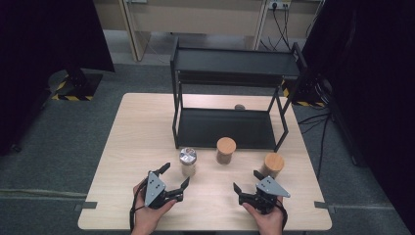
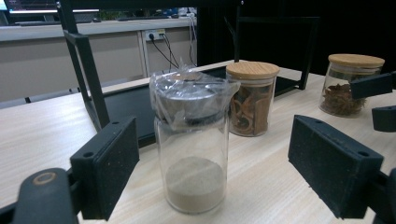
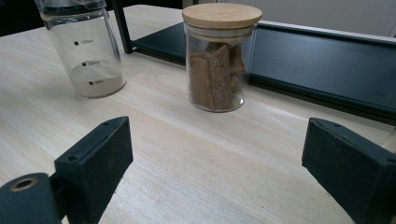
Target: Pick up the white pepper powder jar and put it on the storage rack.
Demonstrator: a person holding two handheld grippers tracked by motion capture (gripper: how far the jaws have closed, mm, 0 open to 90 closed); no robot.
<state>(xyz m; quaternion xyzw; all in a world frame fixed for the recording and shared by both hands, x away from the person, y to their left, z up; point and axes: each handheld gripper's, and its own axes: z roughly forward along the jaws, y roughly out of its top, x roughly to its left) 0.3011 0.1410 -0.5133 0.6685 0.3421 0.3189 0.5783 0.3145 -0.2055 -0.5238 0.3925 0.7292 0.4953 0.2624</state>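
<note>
High view: pale wooden table (image 1: 147,122) on grey carpet, black two-shelf metal rack (image 1: 235,66) at back; clear glass jar of beige powder with plastic-wrapped metal lid (image 2: 191,144) between the left gripper's (image 1: 171,177) open jaws, untouched; right gripper (image 1: 248,182) open, empty, facing wood-lidded glass jar of brown bark pieces (image 3: 219,58).

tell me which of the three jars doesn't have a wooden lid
The leftmost jar, holding pale powder and nearest the left gripper: its top is metal under clear wrap, while the other two carry wooden lids.

We see a glass jar (image 2: 194,149) upright on the tabletop, plastic film under its metal lid, pale powder at its bottom
</note>
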